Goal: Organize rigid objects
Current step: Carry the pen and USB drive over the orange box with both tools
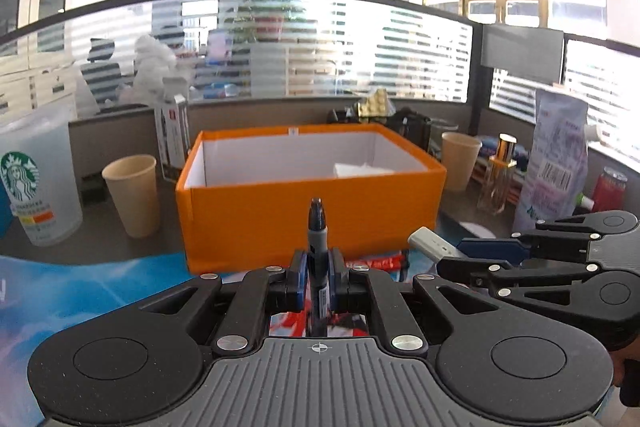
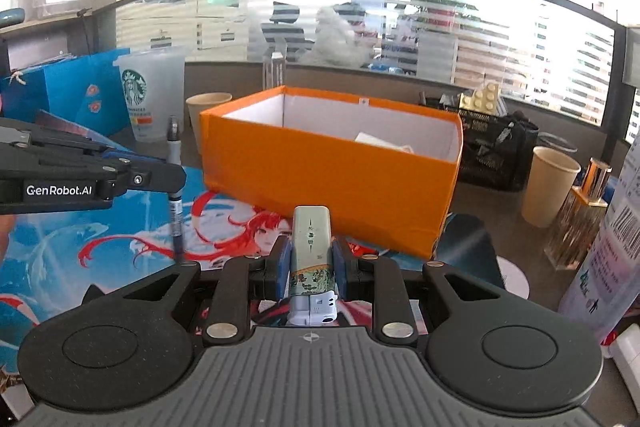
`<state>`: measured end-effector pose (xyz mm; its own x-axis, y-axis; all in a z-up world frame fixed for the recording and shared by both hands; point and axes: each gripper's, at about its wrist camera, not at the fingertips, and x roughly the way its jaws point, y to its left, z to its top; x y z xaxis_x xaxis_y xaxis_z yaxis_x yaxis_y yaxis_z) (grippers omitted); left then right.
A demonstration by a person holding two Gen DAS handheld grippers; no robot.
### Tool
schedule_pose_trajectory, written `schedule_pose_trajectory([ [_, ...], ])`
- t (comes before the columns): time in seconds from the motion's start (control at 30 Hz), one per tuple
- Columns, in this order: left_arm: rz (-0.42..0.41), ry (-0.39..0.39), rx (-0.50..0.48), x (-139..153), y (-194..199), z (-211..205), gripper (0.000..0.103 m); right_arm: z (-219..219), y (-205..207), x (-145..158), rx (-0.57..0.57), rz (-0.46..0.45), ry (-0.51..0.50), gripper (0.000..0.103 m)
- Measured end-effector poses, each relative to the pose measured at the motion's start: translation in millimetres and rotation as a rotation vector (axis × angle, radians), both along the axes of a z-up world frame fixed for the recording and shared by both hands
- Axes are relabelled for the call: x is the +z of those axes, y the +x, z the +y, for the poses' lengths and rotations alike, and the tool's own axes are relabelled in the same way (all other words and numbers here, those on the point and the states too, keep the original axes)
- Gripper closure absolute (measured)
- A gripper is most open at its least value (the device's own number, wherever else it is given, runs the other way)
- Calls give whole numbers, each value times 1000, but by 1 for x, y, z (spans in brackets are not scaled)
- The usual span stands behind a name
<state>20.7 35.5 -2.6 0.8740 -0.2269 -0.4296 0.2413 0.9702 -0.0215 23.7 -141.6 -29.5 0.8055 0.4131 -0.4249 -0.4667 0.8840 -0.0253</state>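
An open orange box (image 1: 312,223) with a white inside stands on the desk ahead; it also shows in the right wrist view (image 2: 332,179). My left gripper (image 1: 317,263) is shut on a dark marker pen (image 1: 317,227), held upright in front of the box; the pen also shows in the right wrist view (image 2: 175,163). My right gripper (image 2: 311,259) is shut on a pale green and white lighter-shaped case (image 2: 311,247), also in front of the box. That case's end shows in the left wrist view (image 1: 430,243). Something white (image 2: 372,139) lies inside the box.
A paper cup (image 1: 134,195) and a Starbucks cup (image 1: 30,179) stand left of the box. Another paper cup (image 1: 460,159), a gold-capped bottle (image 1: 500,175), a printed bag (image 1: 556,163) and a red jar (image 1: 610,189) stand right. A picture mat (image 2: 100,227) covers the desk.
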Motion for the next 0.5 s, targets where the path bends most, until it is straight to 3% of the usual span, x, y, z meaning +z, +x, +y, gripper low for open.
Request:
schedule_pose_trajectory([
  [0.5, -82, -36, 18, 37, 25, 9, 95, 6, 20, 39, 13, -90, 19, 82],
])
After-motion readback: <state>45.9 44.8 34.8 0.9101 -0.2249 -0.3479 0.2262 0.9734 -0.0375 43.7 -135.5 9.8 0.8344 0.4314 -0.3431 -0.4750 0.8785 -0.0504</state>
